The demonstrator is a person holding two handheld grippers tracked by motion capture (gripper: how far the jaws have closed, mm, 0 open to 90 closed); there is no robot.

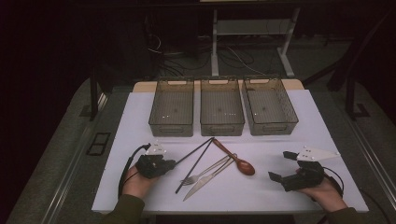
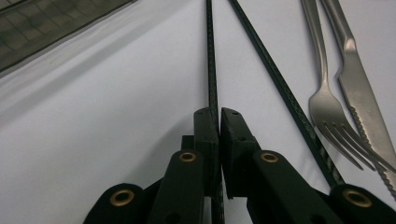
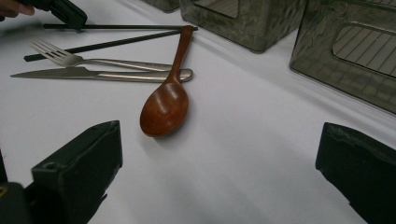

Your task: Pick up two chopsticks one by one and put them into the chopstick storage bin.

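Observation:
Two black chopsticks lie on the white table top, meeting at their far ends. My left gripper (image 1: 173, 163) (image 2: 218, 114) is shut on the near end of one chopstick (image 2: 209, 56) (image 1: 194, 150), which runs straight out between the pads. The other chopstick (image 2: 275, 79) (image 1: 194, 167) lies just to its right, beside a steel fork (image 2: 322, 93) (image 1: 205, 172) and knife (image 2: 359, 88) (image 1: 208, 179). A brown wooden spoon (image 1: 243, 164) (image 3: 166, 105) rests right of those. My right gripper (image 1: 280, 165) (image 3: 219, 140) stands open at the table's right, apart from the spoon, with nothing between its jaws.
Three smoky see-through bins stand in a row at the back: left (image 1: 170, 128), middle (image 1: 222, 128), right (image 1: 273, 128). The white sheet (image 1: 140, 116) covers the table, whose edges drop to a dark floor with cables and desk legs behind.

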